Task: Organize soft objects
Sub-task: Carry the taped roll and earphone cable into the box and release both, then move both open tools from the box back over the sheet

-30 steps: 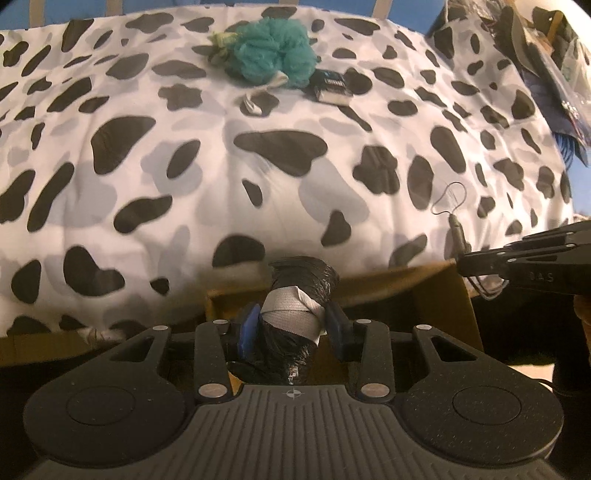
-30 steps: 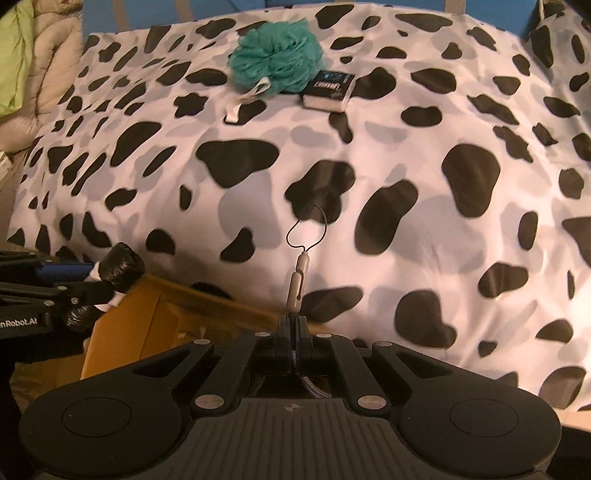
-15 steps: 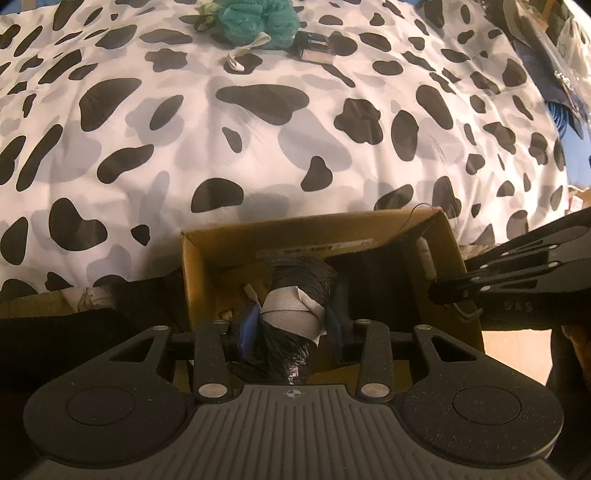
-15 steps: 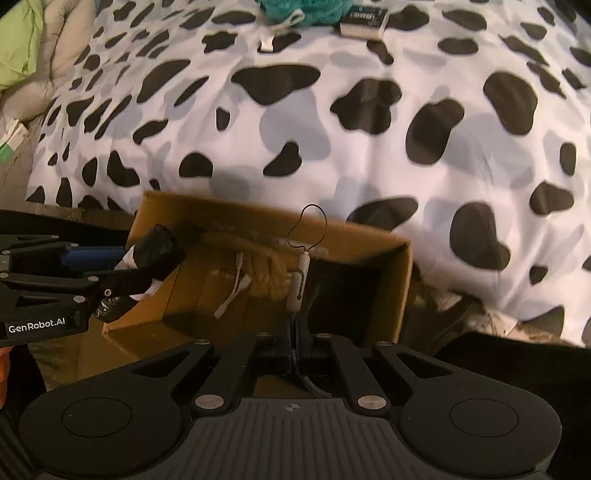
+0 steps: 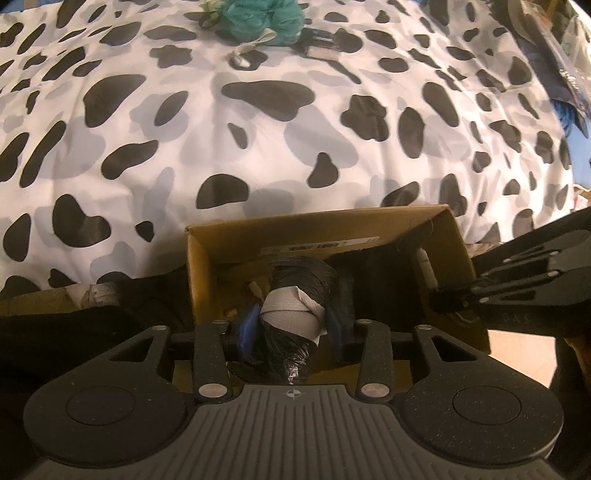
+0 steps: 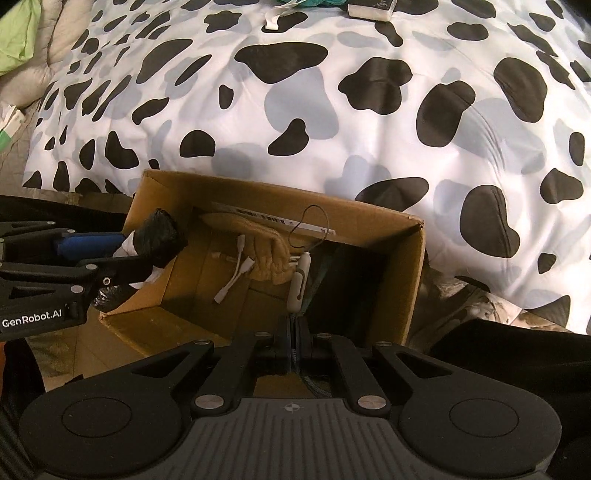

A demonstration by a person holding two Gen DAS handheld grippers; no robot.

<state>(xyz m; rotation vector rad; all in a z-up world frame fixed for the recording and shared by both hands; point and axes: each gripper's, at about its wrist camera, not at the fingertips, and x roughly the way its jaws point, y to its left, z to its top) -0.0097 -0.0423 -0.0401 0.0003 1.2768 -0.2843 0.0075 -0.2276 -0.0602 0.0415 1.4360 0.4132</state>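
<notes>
Left wrist: cow-print bedspread (image 5: pixel 258 147) behind cardboard box (image 5: pixel 229 240)

So there's a black plastic-wrapped roll (image 5: pixel 301 302) with a pale grey band around its middle, sitting upright-ish and pinched between two blue pads, right above the open cardboard box (image 6: pixel 402 280). Seen from the other side, it pokes out over the box's 9 o'clock edge. Then a little white capsule-shaped dongle (image 6: pixel 298 284) on a braided grey cord, thin black loop at its far tip, is held by the cord and pointing toward 12 o'clock over the box's middle. Inside the box: a tan knitted thing (image 6: pixel 264 247) and a short white adapter cable (image 6: pixel 236 271). Way up at 12 o'clock on the cow-print bed lies a teal mesh pouf (image 5: pixel 258 18).
</notes>
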